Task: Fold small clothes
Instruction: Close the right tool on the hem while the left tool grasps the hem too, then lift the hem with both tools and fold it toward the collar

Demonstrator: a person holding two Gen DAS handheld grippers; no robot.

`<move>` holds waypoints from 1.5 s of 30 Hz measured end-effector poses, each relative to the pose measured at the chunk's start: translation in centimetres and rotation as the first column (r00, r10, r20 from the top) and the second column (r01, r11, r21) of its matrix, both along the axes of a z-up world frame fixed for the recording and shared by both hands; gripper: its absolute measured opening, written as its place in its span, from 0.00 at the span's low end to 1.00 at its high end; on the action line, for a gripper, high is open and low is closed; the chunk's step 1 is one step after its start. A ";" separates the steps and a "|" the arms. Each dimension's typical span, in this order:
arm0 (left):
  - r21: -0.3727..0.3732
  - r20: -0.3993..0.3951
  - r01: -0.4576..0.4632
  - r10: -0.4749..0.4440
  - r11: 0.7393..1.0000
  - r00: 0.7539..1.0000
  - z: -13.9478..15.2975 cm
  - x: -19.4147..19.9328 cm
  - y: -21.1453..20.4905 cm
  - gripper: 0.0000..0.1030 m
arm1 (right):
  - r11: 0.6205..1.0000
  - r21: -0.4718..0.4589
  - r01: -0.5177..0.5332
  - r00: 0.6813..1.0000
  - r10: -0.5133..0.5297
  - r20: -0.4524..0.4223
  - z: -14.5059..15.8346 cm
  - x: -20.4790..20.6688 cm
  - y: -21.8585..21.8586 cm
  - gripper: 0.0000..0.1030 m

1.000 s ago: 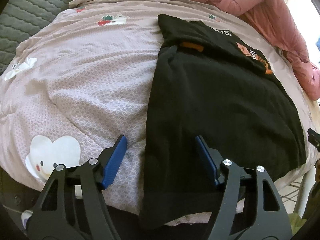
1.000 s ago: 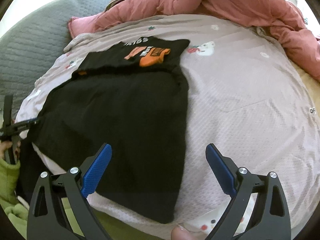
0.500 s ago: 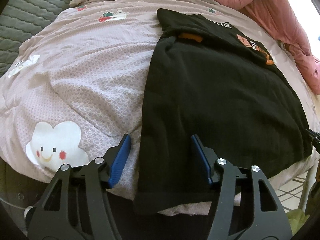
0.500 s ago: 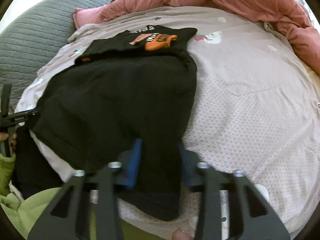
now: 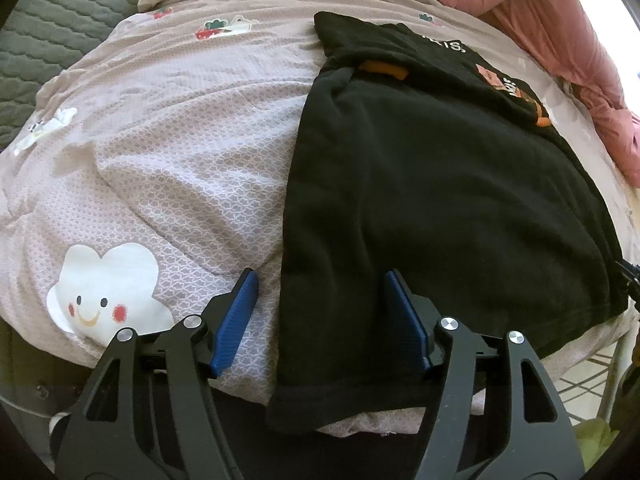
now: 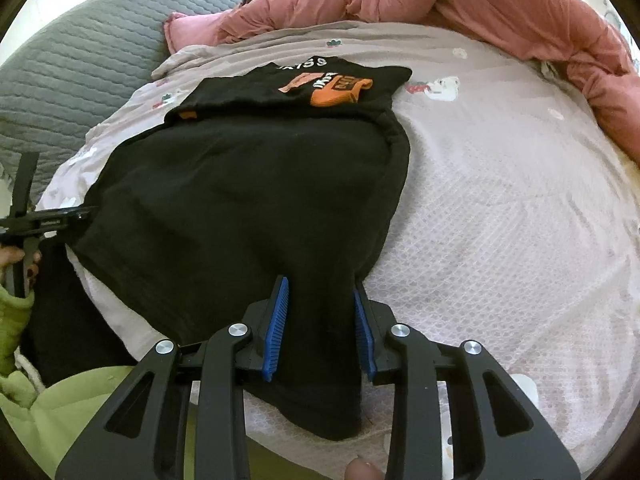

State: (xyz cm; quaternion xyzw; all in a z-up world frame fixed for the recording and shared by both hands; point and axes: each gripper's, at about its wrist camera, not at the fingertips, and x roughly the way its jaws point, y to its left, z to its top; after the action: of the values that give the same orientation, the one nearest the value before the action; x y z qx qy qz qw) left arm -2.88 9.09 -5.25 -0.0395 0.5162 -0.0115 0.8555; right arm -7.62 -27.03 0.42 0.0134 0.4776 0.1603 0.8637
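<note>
Nearest the person, the right tool [image 6: 320, 320] has its blue pads drawn in against a bunch of hem at one near corner of the black shirt [image 5: 440, 184]; it looks clamped on the cloth, or all but. The left tool [image 5: 318, 320] stands apart, its pads straddling the other near corner, nothing pinched yet. To do this well, I judge the left should close on both layers at the hem, level with the right, so the bottom edge lifts evenly and folds away squarely. The shirt lies flat on the bed [image 5: 160, 152], its hem hanging slightly over the near edge, its far end already turned over to show orange print. A pink quilt [image 6: 500, 4] lies beyond.
</note>
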 end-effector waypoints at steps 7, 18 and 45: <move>-0.001 0.022 0.024 -0.024 1.000 0.999 0.3 -0.4 -0.3 0.25 | 1.000 0.017 0.010 1.000 -0.010 0.009 0.6 0.2 -0.1 0.20; -0.072 0.123 0.013 -0.005 0.997 0.992 3.0 -1.8 -0.2 0.03 | 0.999 0.040 0.013 0.997 -0.016 0.072 3.0 -0.3 -1.0 0.08; -0.077 0.208 0.001 0.015 0.997 0.978 5.9 -2.0 -0.7 0.03 | 0.988 0.148 0.040 0.986 -0.063 0.157 5.7 0.4 -2.7 0.08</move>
State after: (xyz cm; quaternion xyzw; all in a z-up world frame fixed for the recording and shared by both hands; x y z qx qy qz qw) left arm -4.84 8.42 0.63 -0.0725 0.4230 -0.0322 0.9027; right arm -7.20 -29.77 6.09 0.0751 0.3928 0.1724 0.9002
